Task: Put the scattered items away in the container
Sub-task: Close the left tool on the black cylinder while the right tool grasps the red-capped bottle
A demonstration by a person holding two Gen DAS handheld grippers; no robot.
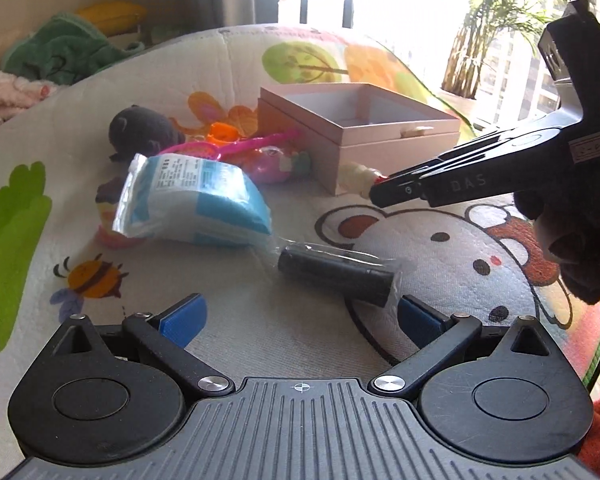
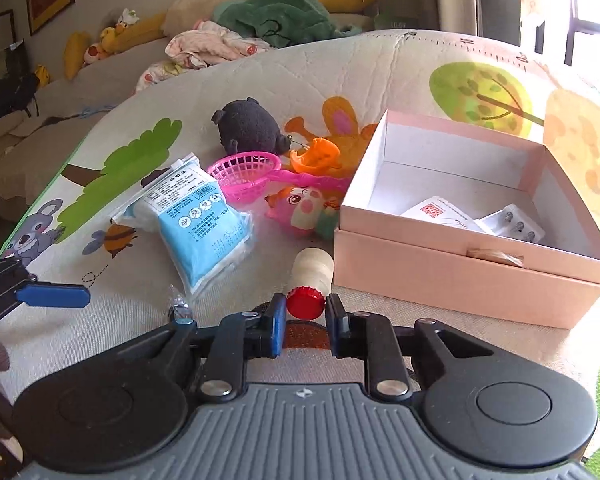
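Pink box point(image 2: 460, 276), blue-white packet point(image 2: 196, 220), red-capped cream bottle point(image 2: 312, 276).

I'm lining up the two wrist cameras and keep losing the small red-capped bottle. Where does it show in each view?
Left wrist: the red-capped bottle lies right of centre, at the tip of the right gripper, against the pink box.
Right wrist: the bottle is low centre, its red cap between the fingers, left of the box.
Shared landmark: the blue-and-white packet.

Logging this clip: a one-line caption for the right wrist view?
Right gripper closing on the red-capped bottle beside the open pink box on the play mat.
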